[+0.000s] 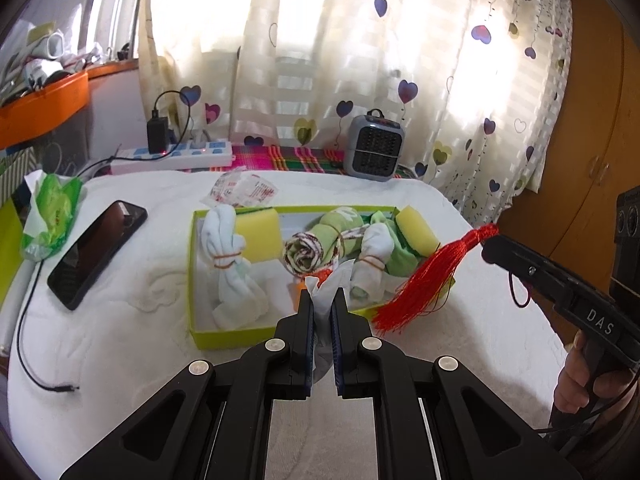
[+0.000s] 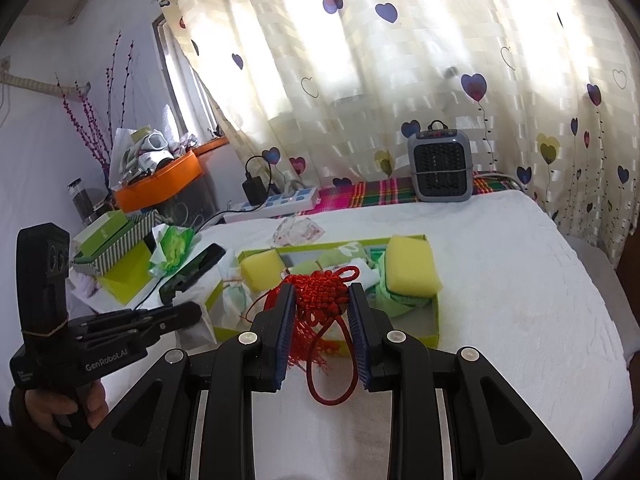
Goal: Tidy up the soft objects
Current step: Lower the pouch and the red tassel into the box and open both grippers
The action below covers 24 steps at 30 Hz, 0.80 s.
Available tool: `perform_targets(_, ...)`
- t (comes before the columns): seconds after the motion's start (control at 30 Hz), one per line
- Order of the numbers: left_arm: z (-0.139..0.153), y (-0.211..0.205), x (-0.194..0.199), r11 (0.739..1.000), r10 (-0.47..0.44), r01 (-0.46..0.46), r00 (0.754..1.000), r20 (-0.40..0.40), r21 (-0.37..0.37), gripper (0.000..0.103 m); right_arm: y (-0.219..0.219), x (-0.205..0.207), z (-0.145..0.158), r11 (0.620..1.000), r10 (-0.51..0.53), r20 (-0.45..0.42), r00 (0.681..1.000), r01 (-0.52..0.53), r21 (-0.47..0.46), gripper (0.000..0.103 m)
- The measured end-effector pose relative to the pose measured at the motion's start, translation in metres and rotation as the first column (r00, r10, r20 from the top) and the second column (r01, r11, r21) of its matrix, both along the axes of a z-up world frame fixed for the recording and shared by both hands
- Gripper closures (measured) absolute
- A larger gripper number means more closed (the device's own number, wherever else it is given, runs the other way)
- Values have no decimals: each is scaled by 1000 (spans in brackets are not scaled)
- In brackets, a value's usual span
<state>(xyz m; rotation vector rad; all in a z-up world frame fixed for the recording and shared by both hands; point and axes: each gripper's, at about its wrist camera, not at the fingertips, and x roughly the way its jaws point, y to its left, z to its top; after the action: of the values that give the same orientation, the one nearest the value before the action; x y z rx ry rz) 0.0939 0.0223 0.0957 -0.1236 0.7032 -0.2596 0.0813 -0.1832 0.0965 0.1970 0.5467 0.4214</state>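
Note:
A lime green box [image 1: 200, 336] lies on the white bedspread and holds white socks [image 1: 224, 256], yellow sponges [image 1: 260, 234], a rolled green cloth [image 1: 320, 246] and other soft items. My left gripper [image 1: 322, 300] is shut on a clear plastic packet [image 1: 326, 288] over the box's near edge. In the right wrist view my right gripper [image 2: 322, 298] is shut on a red Chinese knot [image 2: 320, 292], whose loop [image 2: 332, 376] hangs below. Its red tassel [image 1: 424, 280] drapes over the box's right corner. The same box [image 2: 434, 332] lies just beyond those fingers.
A black phone [image 1: 96, 252] and a green-white wrapper [image 1: 52, 212] lie left of the box. A printed packet [image 1: 240, 192] sits behind it. A power strip [image 1: 172, 158] and a small grey heater [image 1: 374, 148] stand by the curtain. A hand [image 2: 64, 408] grips the left tool.

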Motion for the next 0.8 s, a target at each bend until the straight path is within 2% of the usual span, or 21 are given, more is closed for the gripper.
perform_targets(0.43, 0, 3, 36, 1000, 10, -10, 1000, -14, 5, 96, 14, 37, 12, 999, -8, 15, 1000, 9, -34, 75)
perform_targets(0.8, -29, 6, 68, 999, 37, -36, 996, -87, 14, 96, 28, 79, -15, 999, -14, -62, 998, 11, -43, 75)
